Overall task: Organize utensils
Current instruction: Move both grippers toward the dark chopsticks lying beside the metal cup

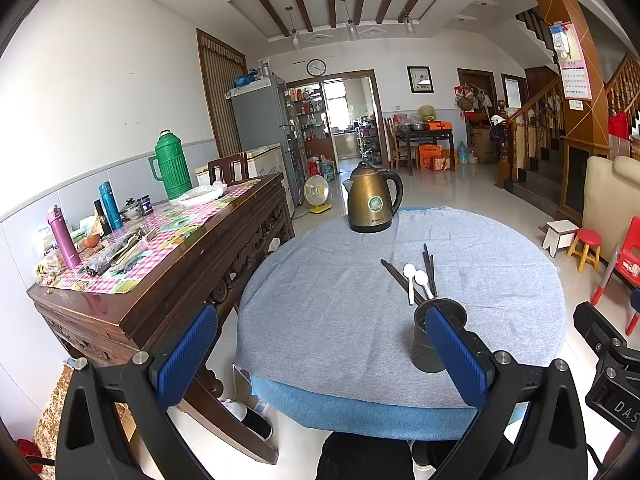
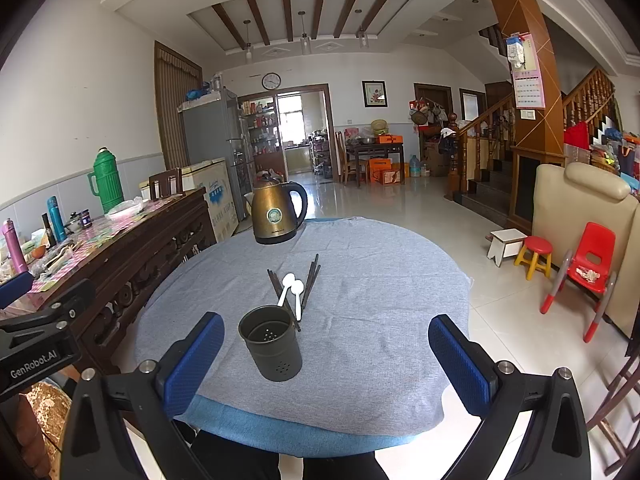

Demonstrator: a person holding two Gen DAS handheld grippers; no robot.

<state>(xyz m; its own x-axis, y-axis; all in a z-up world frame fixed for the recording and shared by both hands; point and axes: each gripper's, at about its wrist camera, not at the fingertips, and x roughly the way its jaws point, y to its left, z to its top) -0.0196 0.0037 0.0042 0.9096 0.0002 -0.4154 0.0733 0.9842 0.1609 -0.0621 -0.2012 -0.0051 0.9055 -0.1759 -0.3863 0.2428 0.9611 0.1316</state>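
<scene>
A dark perforated utensil cup stands upright and empty on the round table's grey cloth; in the left wrist view the cup is partly behind my right finger. Just beyond it lie two white spoons and several dark chopsticks, flat on the cloth. My left gripper is open and empty at the table's near edge. My right gripper is open and empty, with the cup just inside its left finger.
A bronze electric kettle stands at the table's far side. A dark wooden sideboard with bottles, a green thermos and clutter runs along the left wall. Small stools and a red child's chair stand on the floor to the right.
</scene>
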